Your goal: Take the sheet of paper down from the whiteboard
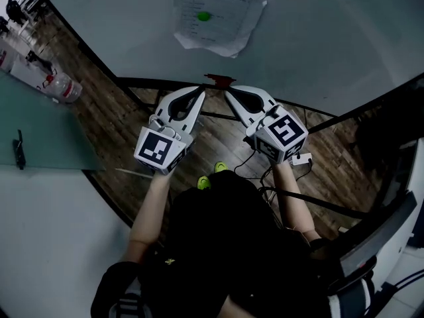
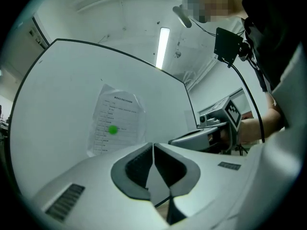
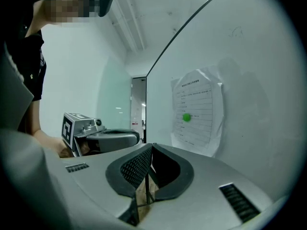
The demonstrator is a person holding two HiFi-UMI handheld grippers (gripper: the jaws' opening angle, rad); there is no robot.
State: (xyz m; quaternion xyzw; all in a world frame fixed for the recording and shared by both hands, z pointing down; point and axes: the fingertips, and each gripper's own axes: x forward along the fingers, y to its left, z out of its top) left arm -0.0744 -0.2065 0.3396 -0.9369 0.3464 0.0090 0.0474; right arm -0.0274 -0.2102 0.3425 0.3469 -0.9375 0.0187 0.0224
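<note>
A printed sheet of paper (image 1: 215, 13) hangs on the whiteboard (image 1: 331, 38), pinned by a round green magnet (image 1: 203, 16). The same sheet (image 2: 116, 120) shows in the left gripper view, and in the right gripper view the sheet (image 3: 197, 111) carries the magnet (image 3: 186, 117) too. My left gripper (image 1: 201, 93) and right gripper (image 1: 228, 95) are held side by side below the paper, a short way off the board. Both are shut with nothing between the jaws. Neither touches the sheet.
A dark frame rail (image 1: 165, 83) runs along the whiteboard's lower edge, with a small red piece (image 1: 218, 80) on it just ahead of the grippers. Plastic bottles (image 1: 63, 86) lie on the wooden floor at left. A frosted glass panel (image 1: 40, 131) stands at left.
</note>
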